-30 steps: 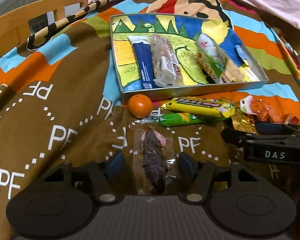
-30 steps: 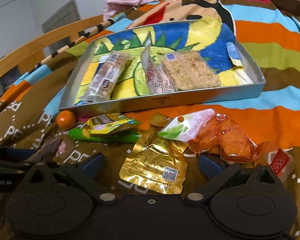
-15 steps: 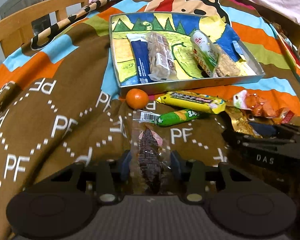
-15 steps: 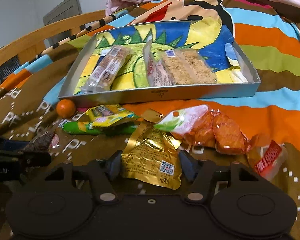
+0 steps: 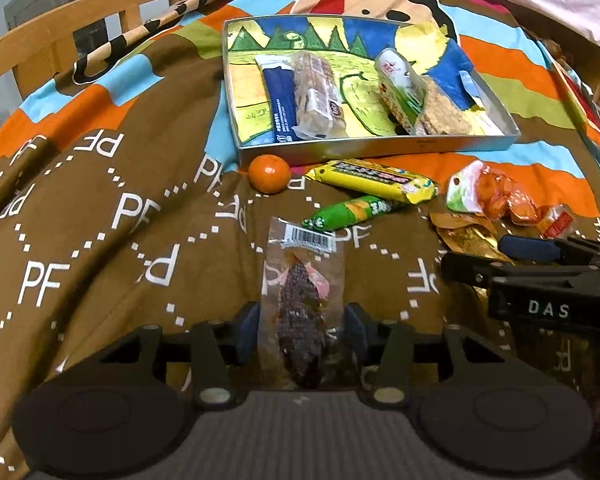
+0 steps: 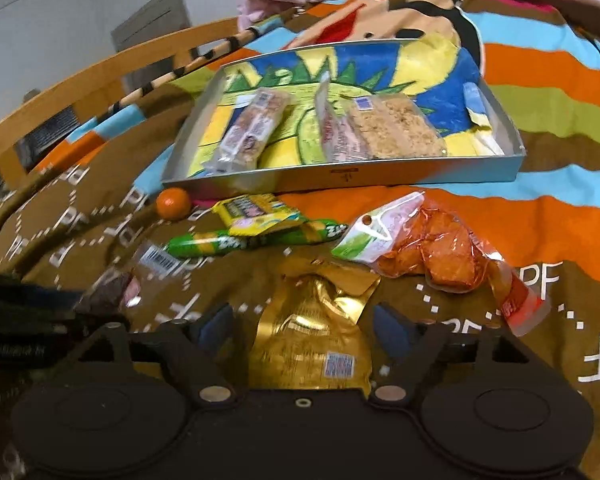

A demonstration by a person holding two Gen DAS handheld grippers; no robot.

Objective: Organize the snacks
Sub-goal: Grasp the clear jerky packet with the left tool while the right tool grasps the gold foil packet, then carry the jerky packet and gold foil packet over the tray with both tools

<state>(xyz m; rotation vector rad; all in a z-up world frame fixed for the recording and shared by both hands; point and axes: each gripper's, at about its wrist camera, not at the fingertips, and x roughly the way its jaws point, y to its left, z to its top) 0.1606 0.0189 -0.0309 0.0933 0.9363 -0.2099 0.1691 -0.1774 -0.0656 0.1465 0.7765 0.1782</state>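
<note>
A clear packet with a dark snack [image 5: 302, 312] stands between the blue pads of my left gripper [image 5: 302, 332]. The pads touch its film on both sides while the jaws are opening. A crumpled gold pouch [image 6: 312, 332] lies between the pads of my right gripper [image 6: 302, 332]. Those jaws are opening too, with a gap on each side of the pouch. The metal tray [image 5: 380, 146] holds a blue bar [image 5: 280, 104], a clear-wrapped bar [image 5: 318, 96], a green-and-white packet [image 5: 400, 88] and a cereal slab [image 6: 396, 128].
Loose on the brown blanket in front of the tray lie a small orange [image 5: 269, 173], a yellow packet [image 5: 372, 180], a green stick [image 5: 352, 212], an orange snack bag [image 6: 432, 248] and a red sachet [image 6: 520, 304]. A wooden bed rail [image 5: 60, 40] runs along the left.
Both grippers drew back from the tray. The left jaws narrowed onto the dark snack packet, which came back with them. The right jaws pinched the gold pouch, crumpling it, then widened.
</note>
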